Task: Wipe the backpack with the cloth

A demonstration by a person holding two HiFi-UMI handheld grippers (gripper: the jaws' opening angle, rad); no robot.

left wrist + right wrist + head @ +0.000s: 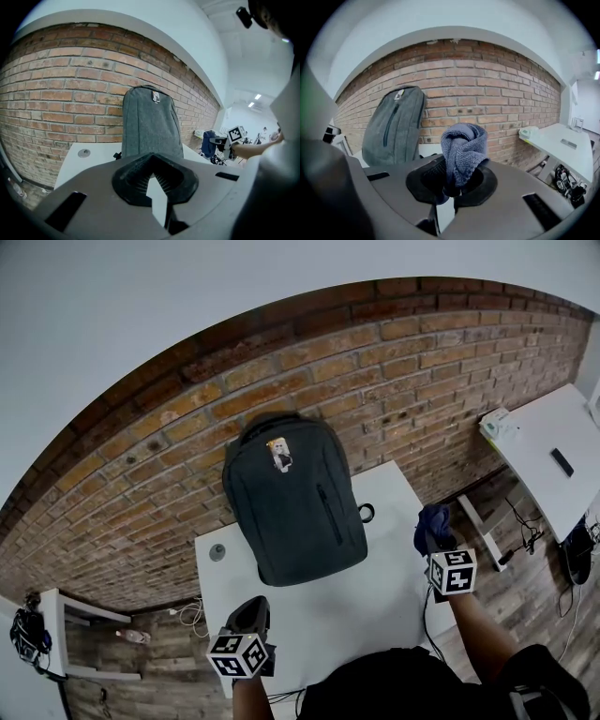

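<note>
A dark grey backpack [292,507] stands upright on the white table [375,606] and leans against the brick wall; it also fills the middle of the left gripper view [151,124]. The backpack [391,126] is at the left of the right gripper view. My right gripper [433,542] hovers at the table's right edge, right of the backpack, shut on a bunched blue cloth [461,152]. My left gripper [251,613] is near the table's front edge, short of the backpack. Its jaws [154,176] stand slightly apart with nothing between them.
A round grommet [217,552] sits in the table left of the backpack. A second white table [539,474] at the right carries a dark remote [562,462] and a pale packet [499,426]. A low white shelf [70,610] and cables lie on the floor.
</note>
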